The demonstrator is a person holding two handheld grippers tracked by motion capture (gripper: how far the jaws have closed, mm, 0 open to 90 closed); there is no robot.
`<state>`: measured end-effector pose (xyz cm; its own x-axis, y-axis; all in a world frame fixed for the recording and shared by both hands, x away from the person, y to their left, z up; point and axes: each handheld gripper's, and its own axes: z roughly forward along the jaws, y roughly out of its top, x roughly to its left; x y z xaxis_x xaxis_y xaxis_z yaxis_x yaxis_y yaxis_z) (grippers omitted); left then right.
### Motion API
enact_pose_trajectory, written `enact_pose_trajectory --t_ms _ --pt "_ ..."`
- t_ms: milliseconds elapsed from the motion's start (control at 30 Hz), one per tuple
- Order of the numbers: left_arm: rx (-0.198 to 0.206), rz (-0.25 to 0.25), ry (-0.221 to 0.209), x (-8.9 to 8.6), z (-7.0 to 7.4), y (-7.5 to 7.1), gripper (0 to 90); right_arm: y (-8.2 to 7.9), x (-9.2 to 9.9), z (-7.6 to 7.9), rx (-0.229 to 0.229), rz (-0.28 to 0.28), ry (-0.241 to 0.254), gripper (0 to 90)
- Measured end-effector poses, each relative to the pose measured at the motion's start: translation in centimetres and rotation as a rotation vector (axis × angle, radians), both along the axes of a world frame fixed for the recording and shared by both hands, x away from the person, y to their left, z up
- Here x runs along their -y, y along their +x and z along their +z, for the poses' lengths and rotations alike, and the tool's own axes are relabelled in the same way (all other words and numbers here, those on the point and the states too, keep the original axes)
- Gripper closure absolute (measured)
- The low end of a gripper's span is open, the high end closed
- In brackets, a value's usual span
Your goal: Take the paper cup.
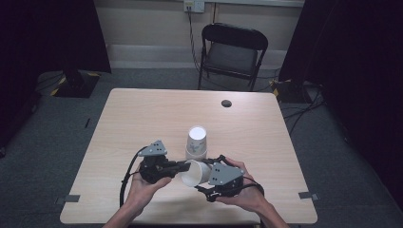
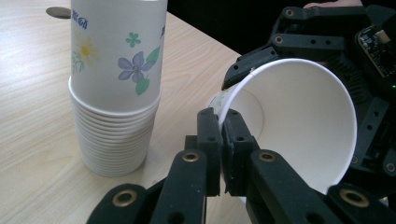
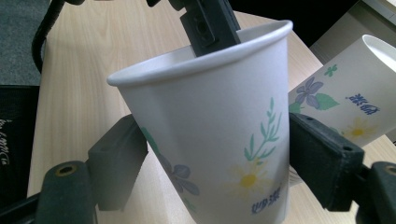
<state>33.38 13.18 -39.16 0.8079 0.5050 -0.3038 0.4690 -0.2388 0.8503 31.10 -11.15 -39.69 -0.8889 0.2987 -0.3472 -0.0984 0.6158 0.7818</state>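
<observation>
Seen from the high view, the left hand (image 1: pixel 142 187) comes in over the near edge of the table (image 1: pixel 142 114), left of centre, and holds the left gripper (image 1: pixel 183 166) pointing toward the right. In the left gripper view its two black jaws are pressed almost together on the rim of a single paper cup (image 2: pixel 299 121), one jaw outside the wall and one inside, so this gripper has the cup pinched by its rim. The cup is white with a flower print and lies tipped on its side above the tabletop, its open mouth turned toward the left gripper.

Just behind the two grippers, toward the middle of the table, stands a stack of paper cups (image 1: pixel 196 142) nested mouth-down, with the same flower print; it rests upright on the wood and touches neither gripper as far as the views show.

Right of the held cup, the right gripper (image 1: pixel 209 172) sits in the right hand (image 1: pixel 247 192) near the near edge. In the right gripper view its jaws stand wide, one on either side of the cup's body; both sit right against the wall, and whether they press it I cannot tell.

A small dark round hole (image 1: pixel 226 103) lies near the table's far edge, right of centre. Beyond the far edge stands a black folding chair (image 1: pixel 233 52)
</observation>
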Motion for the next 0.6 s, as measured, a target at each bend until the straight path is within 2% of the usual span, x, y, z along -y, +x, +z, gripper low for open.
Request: enact_pose_trajectory --t_ms 300,600 --pt "-0.009 0.003 -0.006 0.09 -0.01 0.12 87.5 0.05 -0.27 -0.1 -0.011 -0.014 0.014 20.9" --pt "-0.013 -0.006 0.019 0.37 0.25 0.34 87.4 0.18 -0.57 -0.14 -0.027 -0.017 0.023 21.1"
